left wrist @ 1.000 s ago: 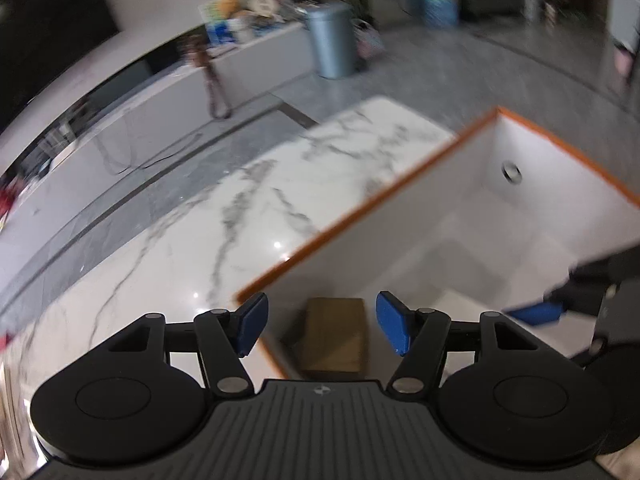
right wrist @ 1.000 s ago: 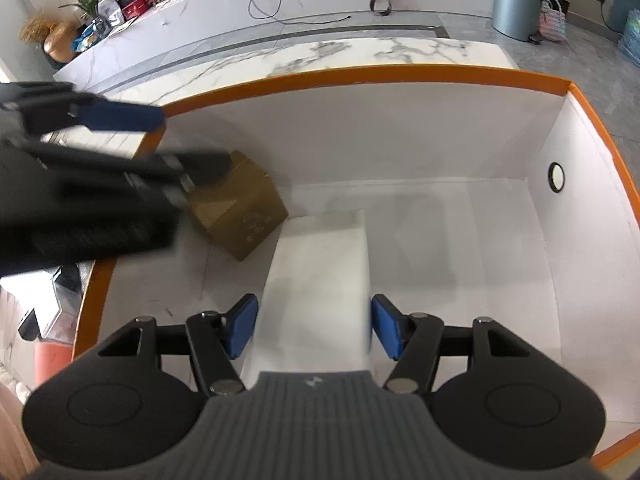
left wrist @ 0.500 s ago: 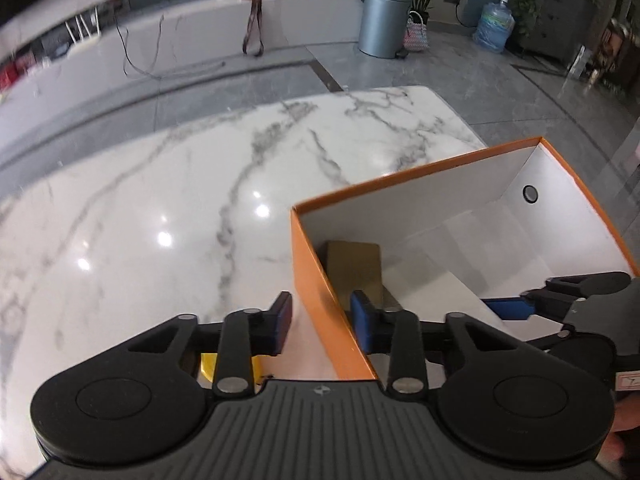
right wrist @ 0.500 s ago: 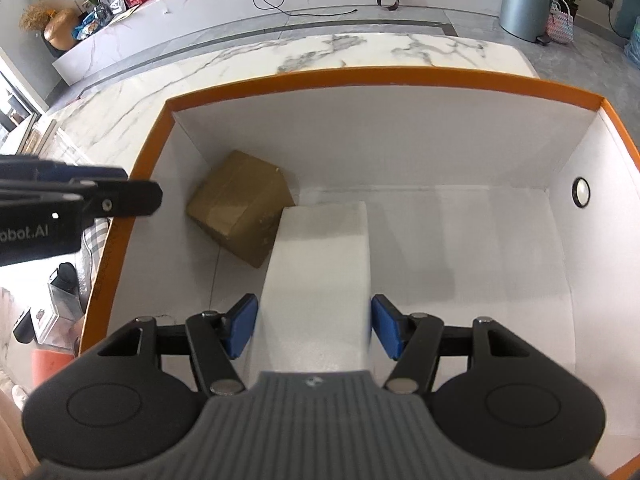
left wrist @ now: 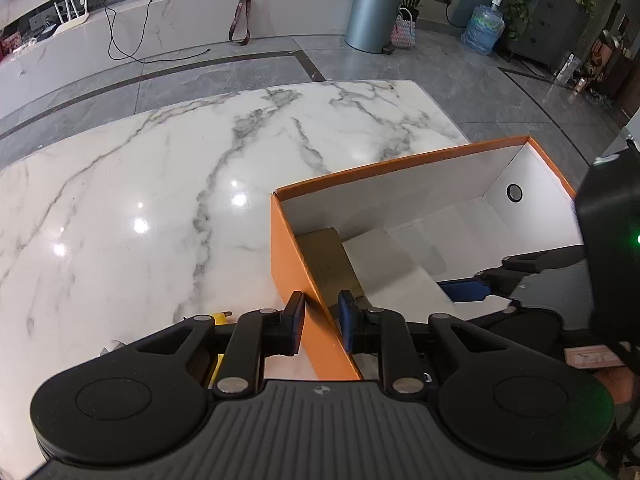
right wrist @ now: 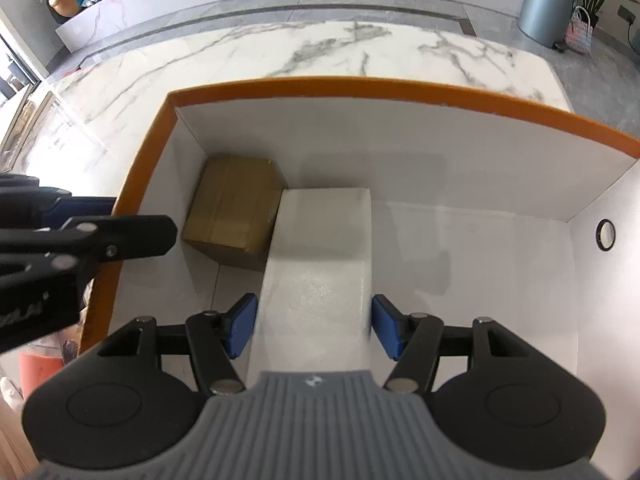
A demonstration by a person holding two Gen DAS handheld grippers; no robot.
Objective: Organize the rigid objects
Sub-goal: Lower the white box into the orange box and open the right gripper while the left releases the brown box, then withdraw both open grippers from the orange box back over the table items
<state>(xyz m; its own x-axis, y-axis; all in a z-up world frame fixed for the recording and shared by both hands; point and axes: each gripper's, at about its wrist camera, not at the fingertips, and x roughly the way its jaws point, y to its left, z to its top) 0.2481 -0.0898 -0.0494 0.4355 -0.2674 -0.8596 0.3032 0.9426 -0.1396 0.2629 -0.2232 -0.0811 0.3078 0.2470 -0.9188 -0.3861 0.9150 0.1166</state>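
Right wrist view: the orange box (right wrist: 132,184) is seen from above on the marble tabletop (right wrist: 280,48), and two rigid items are already inside it, a brown carton (right wrist: 236,204) set into the corner at the centre left of the frame and a white foam block (right wrist: 320,256) touching its side. The right gripper (right wrist: 314,326) is clamped on the near end of that block, which appears lowered to the box floor but not yet released. In the left wrist view, the left gripper (left wrist: 320,322) has just been closing and is now pinched on the box's orange side wall, seemingly to steady it. A yellow item (left wrist: 220,316) is partly visible on the tabletop at the lower left, behind the fingers, so at least one thing is judged still to be packed.
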